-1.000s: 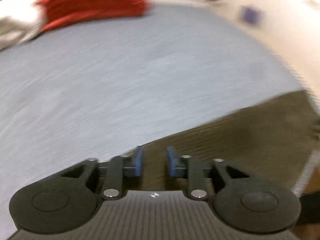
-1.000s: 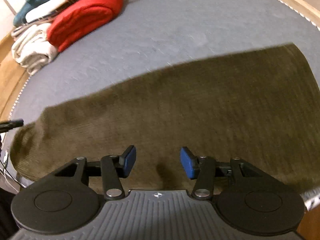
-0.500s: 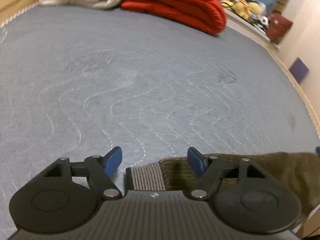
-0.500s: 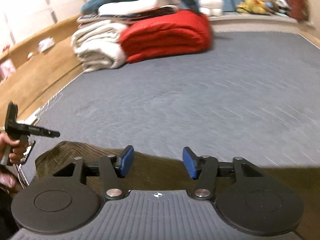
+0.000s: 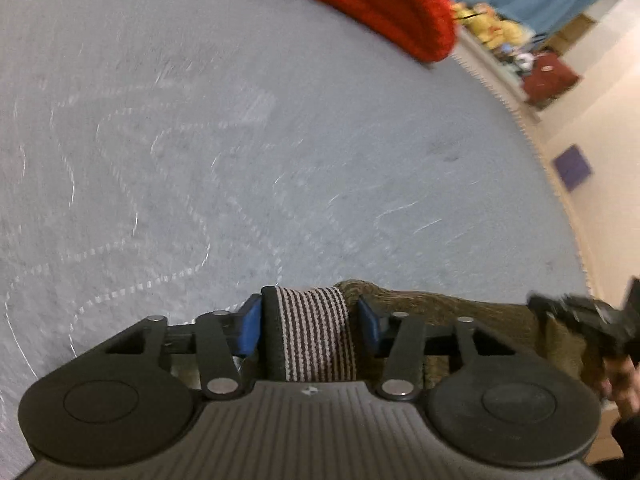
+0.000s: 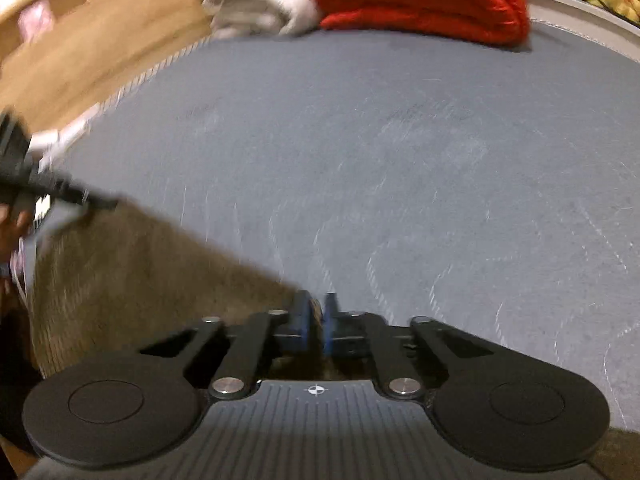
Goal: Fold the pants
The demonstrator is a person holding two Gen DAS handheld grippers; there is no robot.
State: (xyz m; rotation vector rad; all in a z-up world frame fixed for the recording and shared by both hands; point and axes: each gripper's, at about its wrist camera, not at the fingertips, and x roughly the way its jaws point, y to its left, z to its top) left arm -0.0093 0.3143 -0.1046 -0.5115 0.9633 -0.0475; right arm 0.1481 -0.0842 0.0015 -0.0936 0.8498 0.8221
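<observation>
Two grips: both hand-held grippers are at the near edge of the olive-brown corduroy pants, which lie along the front of the grey quilted mattress.
Left hand-held gripper: jaws half open around the striped grey-and-black elastic waistband; the blue pads stand just beside the band, and I cannot tell whether they press it.
Right hand-held gripper: jaws drawn narrow, pinching a bit of the pants' edge between the pads.
Risk: if the left pads are not yet biting, I judge the waistband could slip out as soon as the fold is lifted, leaving one side behind and skewing the crease.
Second risk: the right pinch looks thin, so a quick pull may tear it free.
Pose: both tools are held low and nearly level, pointing across the bed toward the folded red blanket and white bundle at the far side.
</observation>
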